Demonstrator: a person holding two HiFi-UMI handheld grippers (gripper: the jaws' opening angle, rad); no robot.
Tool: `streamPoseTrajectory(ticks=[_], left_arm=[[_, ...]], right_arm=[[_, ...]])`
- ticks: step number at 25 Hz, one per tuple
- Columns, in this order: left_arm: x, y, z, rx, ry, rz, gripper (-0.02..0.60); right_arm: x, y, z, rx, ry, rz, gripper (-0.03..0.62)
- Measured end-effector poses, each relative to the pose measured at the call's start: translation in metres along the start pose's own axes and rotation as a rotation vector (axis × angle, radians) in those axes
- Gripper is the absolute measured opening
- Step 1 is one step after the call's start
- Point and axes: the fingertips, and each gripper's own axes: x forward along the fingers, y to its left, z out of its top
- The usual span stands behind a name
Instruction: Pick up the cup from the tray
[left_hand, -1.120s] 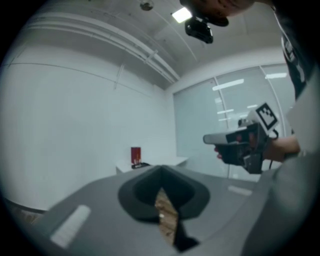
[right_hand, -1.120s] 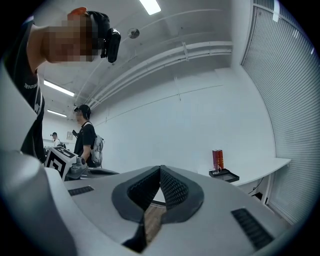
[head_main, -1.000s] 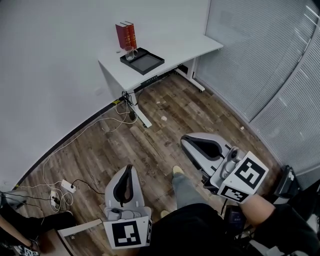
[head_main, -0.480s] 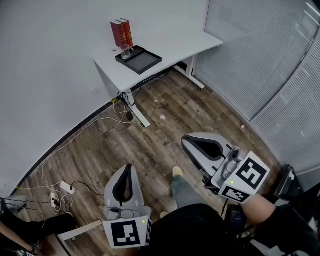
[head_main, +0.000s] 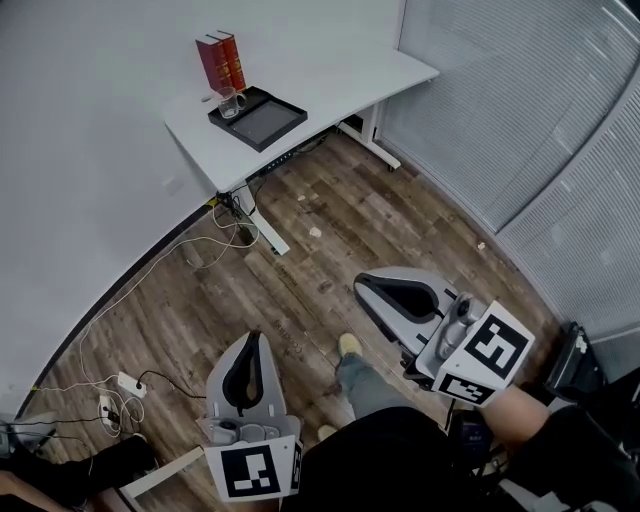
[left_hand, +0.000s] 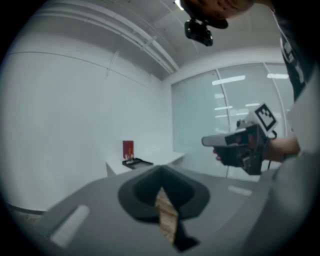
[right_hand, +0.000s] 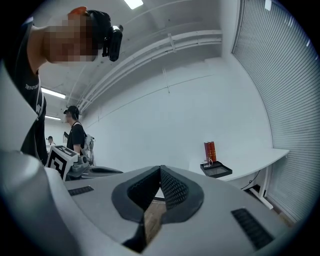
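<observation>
A clear glass cup (head_main: 230, 101) stands at the back corner of a black tray (head_main: 262, 122) on the white desk (head_main: 330, 75), far across the room. Both grippers hang low over the wooden floor, well short of the desk. My left gripper (head_main: 257, 337) is shut, with nothing between its jaws, and it points toward the tray (left_hand: 137, 162). My right gripper (head_main: 362, 286) also has its jaws together and holds nothing. In the right gripper view the cup (right_hand: 209, 162) and tray (right_hand: 217, 170) are small, off to the right of the jaw tips (right_hand: 160, 168).
Two red books (head_main: 221, 62) stand behind the tray by the wall. Cables and a power strip (head_main: 126, 380) lie on the floor at the left. Slatted blinds (head_main: 520, 120) close off the right side. Another person (right_hand: 75, 137) stands in the background of the right gripper view.
In the head view the desk with tray and cup has slid toward the upper left. Both grippers keep about the same place in the picture and stay shut.
</observation>
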Motion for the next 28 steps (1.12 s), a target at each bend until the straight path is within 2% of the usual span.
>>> streamPoseTrajectory(ticks=[8,28], left_arm=[[0.045,0.008,0.0,-0.03,0.033,0.018,0.002],[0.141,0.015,0.024,0.006,0.057,0.063,0.002]], right_arm=[[0.028,-0.039,0.0,0.028,0.022,0.021,0.014],[0.073,-0.132,0.016,0.066,0.018,0.081,0.014]])
